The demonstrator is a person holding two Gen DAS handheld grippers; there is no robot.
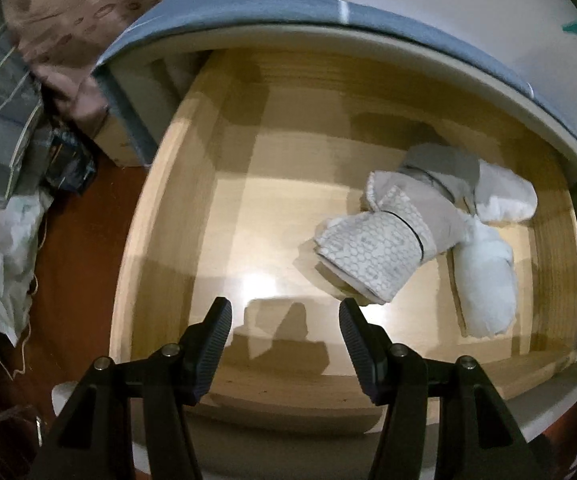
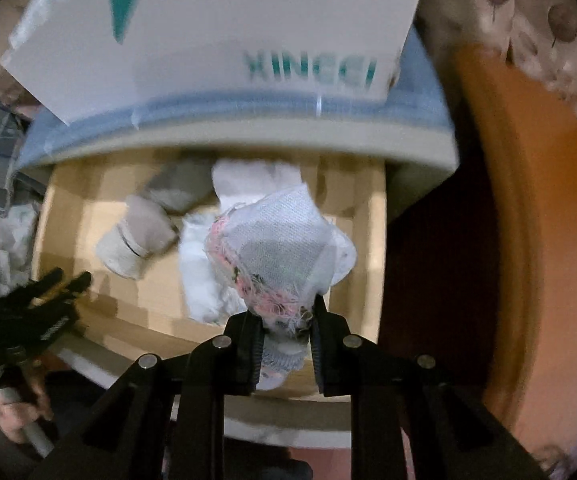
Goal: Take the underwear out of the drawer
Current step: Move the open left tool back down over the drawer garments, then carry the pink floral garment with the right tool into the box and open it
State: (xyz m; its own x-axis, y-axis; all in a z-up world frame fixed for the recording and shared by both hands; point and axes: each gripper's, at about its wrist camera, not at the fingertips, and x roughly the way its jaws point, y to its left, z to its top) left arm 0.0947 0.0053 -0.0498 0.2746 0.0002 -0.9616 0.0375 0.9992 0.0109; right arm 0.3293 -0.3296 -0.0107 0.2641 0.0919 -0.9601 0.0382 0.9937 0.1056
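Nearest to me, the right tool (image 2: 284, 320) was pinching a bunched piece of underwear (image 2: 276, 248), a pale mesh fabric with a frayed pink edge, its two fingers pressed against the cloth low on the bundle. It hung above the open drawer (image 2: 372, 240), toward the drawer's 3 o'clock side. The left tool (image 1: 285, 312) stood spread and holding nothing, over the drawer's near rim at about 6 o'clock.

Farther in, I counted three things left on the drawer floor: one rolled patterned bundle (image 1: 372, 248) bound by a dark band, and two white rolls (image 1: 486, 280) just beside it at 3 o'clock, one touching the bundle.

Beyond them the cabinet top carried a white box (image 2: 216, 28) with teal lettering at 12 o'clock.

The grip looked shallow, I thought; the loose mesh could slide out and fall back among the rolls if the tool were jerked. The frayed threads might also catch on the drawer's edge or drag a white roll along.
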